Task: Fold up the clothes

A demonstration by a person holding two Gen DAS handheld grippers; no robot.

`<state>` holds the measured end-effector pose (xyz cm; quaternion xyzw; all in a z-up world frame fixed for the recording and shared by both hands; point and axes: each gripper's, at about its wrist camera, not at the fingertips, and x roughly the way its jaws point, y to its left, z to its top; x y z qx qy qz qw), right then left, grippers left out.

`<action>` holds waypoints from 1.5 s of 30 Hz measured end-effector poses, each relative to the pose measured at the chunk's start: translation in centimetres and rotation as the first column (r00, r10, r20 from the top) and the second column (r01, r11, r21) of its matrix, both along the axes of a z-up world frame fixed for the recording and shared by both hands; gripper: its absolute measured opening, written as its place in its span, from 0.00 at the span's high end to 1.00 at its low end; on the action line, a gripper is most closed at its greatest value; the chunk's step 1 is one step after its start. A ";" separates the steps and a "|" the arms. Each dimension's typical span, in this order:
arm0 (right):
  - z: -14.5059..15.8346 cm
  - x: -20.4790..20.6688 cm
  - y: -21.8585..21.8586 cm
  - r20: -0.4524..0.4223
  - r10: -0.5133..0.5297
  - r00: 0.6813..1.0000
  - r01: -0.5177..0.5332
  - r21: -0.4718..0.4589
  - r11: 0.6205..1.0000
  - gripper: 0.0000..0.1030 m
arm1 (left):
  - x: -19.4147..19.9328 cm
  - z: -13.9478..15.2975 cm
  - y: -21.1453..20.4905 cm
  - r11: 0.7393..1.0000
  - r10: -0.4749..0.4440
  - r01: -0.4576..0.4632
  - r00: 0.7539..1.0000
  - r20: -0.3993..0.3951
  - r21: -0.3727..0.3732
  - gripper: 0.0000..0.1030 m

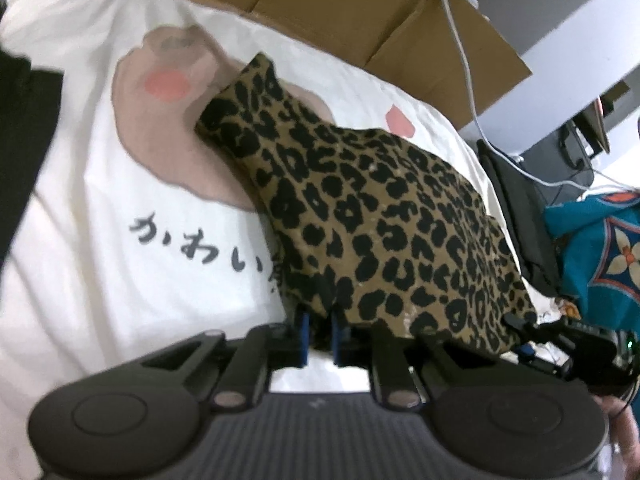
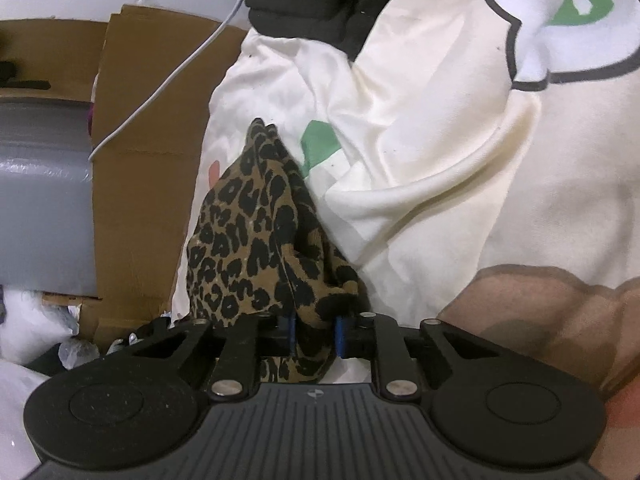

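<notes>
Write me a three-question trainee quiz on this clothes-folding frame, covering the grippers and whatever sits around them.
1. True or false: both the left gripper and the right gripper are shut on the leopard-print garment.
2. What does the garment hang over? A) a bare wooden floor B) a cream printed bedsheet C) a metal sink
3. Fill in: the brown flaps behind the sheet belong to a ____ box, with a white cable running across it.

Key: 1 true. 2 B. 3 cardboard.
</notes>
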<state>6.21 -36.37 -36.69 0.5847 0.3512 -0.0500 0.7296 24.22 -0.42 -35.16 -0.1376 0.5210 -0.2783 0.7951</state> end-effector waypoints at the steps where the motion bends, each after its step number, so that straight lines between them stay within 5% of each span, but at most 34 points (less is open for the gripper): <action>1: 0.2 0.0 0.0 0.001 0.007 1.000 -0.007 -0.001 1.000 0.86 | 0.1 0.4 0.1 1.000 -0.001 0.001 1.000 -0.001 -0.001 0.91; 13: 1.8 -0.3 1.5 -0.019 0.168 0.986 -0.168 0.031 0.985 0.88 | -0.3 3.4 1.8 0.999 -0.012 0.013 0.999 -0.047 0.031 0.92; 24: 2.2 -1.6 4.3 -0.044 0.364 0.930 -0.361 0.055 0.931 0.88 | -1.3 4.8 4.0 0.996 0.023 -0.013 0.993 -0.116 0.085 0.92; 29: 1.7 -2.4 4.7 -0.066 0.365 0.929 -0.360 0.082 0.929 0.89 | -3.0 3.5 3.9 0.994 0.063 -0.043 0.978 -0.200 0.102 0.92; 45: 4.6 2.9 1.2 -0.055 0.308 0.950 -0.312 -0.092 0.946 0.90 | -4.8 0.9 -0.3 0.998 0.064 -0.060 0.924 -0.377 0.024 0.92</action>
